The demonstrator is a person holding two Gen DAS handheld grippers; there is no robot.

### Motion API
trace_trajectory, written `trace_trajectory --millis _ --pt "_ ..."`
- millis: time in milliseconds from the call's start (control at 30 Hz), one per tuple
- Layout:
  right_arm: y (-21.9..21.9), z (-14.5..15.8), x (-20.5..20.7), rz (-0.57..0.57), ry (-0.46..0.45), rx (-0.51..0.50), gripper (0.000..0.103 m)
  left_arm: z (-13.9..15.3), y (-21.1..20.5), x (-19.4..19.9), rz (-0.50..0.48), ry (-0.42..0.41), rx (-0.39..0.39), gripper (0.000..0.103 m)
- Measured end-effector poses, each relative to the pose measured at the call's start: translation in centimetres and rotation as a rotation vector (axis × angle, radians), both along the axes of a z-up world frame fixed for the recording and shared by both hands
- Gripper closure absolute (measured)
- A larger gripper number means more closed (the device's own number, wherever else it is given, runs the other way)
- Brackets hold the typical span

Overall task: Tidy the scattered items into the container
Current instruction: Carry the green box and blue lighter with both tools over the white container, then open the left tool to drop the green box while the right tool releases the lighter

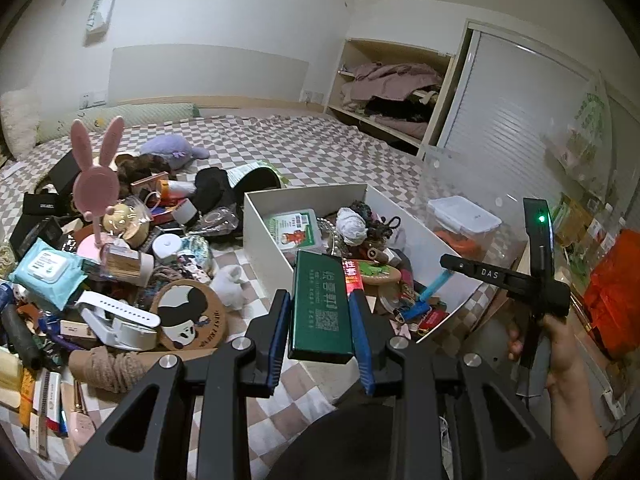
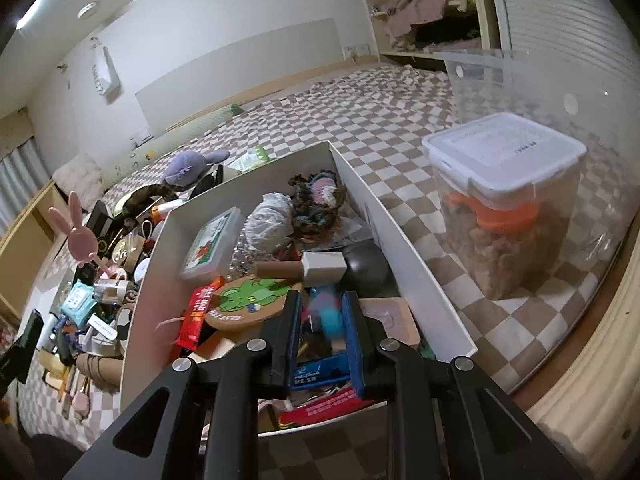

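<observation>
1. L claw (image 1: 320, 316): clamped on green box (image 1: 321, 308), pads pressing both long sides. Box held over bed (image 1: 300, 140), just beside near-left corner of white bin (image 1: 256, 236).
2. R claw (image 2: 321, 334): jaws closed, nothing gripped that I can see. Tips hang over near end of the bin (image 2: 416, 280), above a blurry teal/blue item (image 2: 332, 316) – contact w/ it unclear.
3. R claw also seen from left wrist cam (image 1: 520, 276), held by a hand (image 1: 560, 344) to the right of the bin.
4. Bin sits on the bed, already packed: card pack (image 2: 210, 246), yarn ball (image 2: 268, 220), frog coaster (image 2: 248, 300), red packet (image 2: 198, 312), misc.
5. Loose pile on bed left of bin: bunny mirror (image 1: 96, 184), wipes (image 1: 46, 270), panda coaster (image 1: 188, 316), rope spool (image 1: 108, 364), purple plush (image 1: 168, 150).
6. Right of bin: clear tub (image 2: 504, 196) w/ white lid, orange item inside.
</observation>
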State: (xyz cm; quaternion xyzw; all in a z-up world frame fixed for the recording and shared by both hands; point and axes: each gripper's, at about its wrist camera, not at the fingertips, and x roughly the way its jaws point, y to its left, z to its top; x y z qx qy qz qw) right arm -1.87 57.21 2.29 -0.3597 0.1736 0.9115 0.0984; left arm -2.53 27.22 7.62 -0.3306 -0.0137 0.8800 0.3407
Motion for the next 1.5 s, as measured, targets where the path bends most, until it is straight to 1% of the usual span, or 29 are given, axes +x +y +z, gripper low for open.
trace_trajectory --millis 233,400,667,933,1100,1133,1200,1233,1367,1400,1467,1500 --pt "0.2 -0.1 0.8 0.001 0.01 -0.027 0.082 -0.7 2.8 -0.1 -0.049 -0.012 -0.017 0.073" --pt "0.0 1.0 1.8 0.005 0.051 -0.035 0.082 -1.4 4.9 -0.2 -0.086 -0.024 -0.03 0.073" --pt "-0.6 2.0 2.6 0.043 0.081 -0.039 0.082 -2.7 8.1 -0.4 -0.138 -0.052 -0.055 0.073" --pt "-0.9 1.6 2.5 0.061 0.079 -0.048 0.081 -4.0 11.0 -0.7 -0.197 -0.07 -0.106 0.073" --pt "-0.7 1.3 2.5 0.056 0.071 -0.06 0.082 -4.7 11.4 -1.2 -0.181 -0.099 -0.114 0.073" --pt "-0.8 1.3 2.5 0.055 0.07 -0.06 0.082 -4.7 11.3 -1.3 -0.176 -0.103 -0.111 0.072" --pt "-0.9 1.3 2.4 0.054 0.068 -0.059 0.081 -4.7 11.0 -1.5 -0.161 -0.107 -0.101 0.058" --pt "-0.9 1.3 2.4 0.055 0.068 -0.06 0.081 -4.7 10.8 -1.5 -0.155 -0.106 -0.097 0.056" --pt "-0.9 1.2 2.2 0.062 0.066 -0.058 0.081 -4.4 10.1 -1.6 -0.134 -0.095 -0.09 0.054" --pt "-1.0 1.3 2.2 0.064 0.066 -0.058 0.081 -4.3 10.0 -1.6 -0.128 -0.092 -0.089 0.048" --pt "-1.2 1.3 2.2 0.065 0.066 -0.057 0.081 -4.1 9.7 -1.6 -0.117 -0.082 -0.088 0.039" --pt "-1.4 1.4 2.2 0.066 0.066 -0.056 0.081 -3.9 9.5 -1.5 -0.113 -0.075 -0.087 0.038"
